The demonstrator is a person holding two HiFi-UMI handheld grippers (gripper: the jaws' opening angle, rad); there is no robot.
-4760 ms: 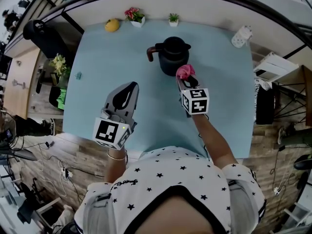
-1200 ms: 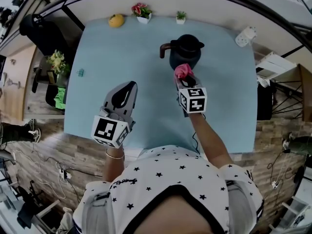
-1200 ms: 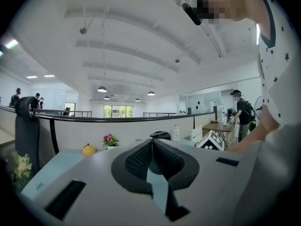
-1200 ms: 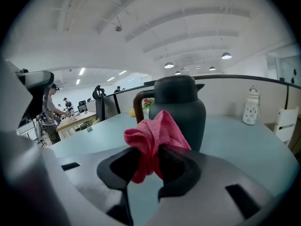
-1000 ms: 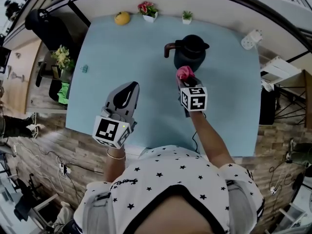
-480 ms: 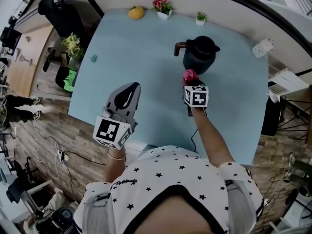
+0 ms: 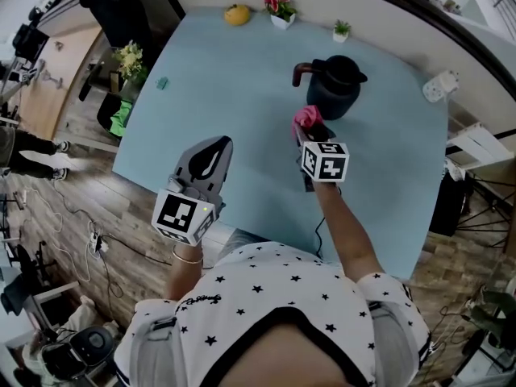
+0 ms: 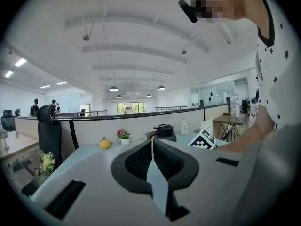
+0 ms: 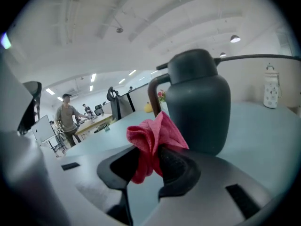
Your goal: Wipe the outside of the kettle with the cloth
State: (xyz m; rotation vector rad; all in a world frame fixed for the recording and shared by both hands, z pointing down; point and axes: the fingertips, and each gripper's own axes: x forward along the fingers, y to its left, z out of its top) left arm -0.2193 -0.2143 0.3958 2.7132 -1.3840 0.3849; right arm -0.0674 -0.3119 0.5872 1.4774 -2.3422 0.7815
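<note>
Leftmost, head view: left gripper (image 7: 215, 141) held over the near part of the table (image 7: 226, 79), seen from above only. Its own view settles the state: left gripper (image 8: 151, 138) clenched, pads edge to edge, nothing between them. That view also places the kettle (image 8: 161, 132) ahead, just past the jaw tips.

Right gripper (image 7: 307, 130), head view: pink cloth (image 7: 306, 118) bunched at its tip, kettle (image 7: 334, 87) directly ahead of it. Contact between cloth and kettle cannot be told from above. Right gripper view: right gripper (image 9: 151, 160) clamped on the cloth (image 9: 155, 134), which is pinched between the two pads and fans out above them. Kettle (image 9: 200, 102) stands upright just beyond the cloth, handle to the left of the jaws; touching or not, cannot tell here either.

Containers: kettle lid on, contents not visible. Far beyond both grippers, a white pot (image 7: 280, 8) holds pink flowers; a smaller pot (image 7: 342, 31) to its right holds a green plant.
</note>
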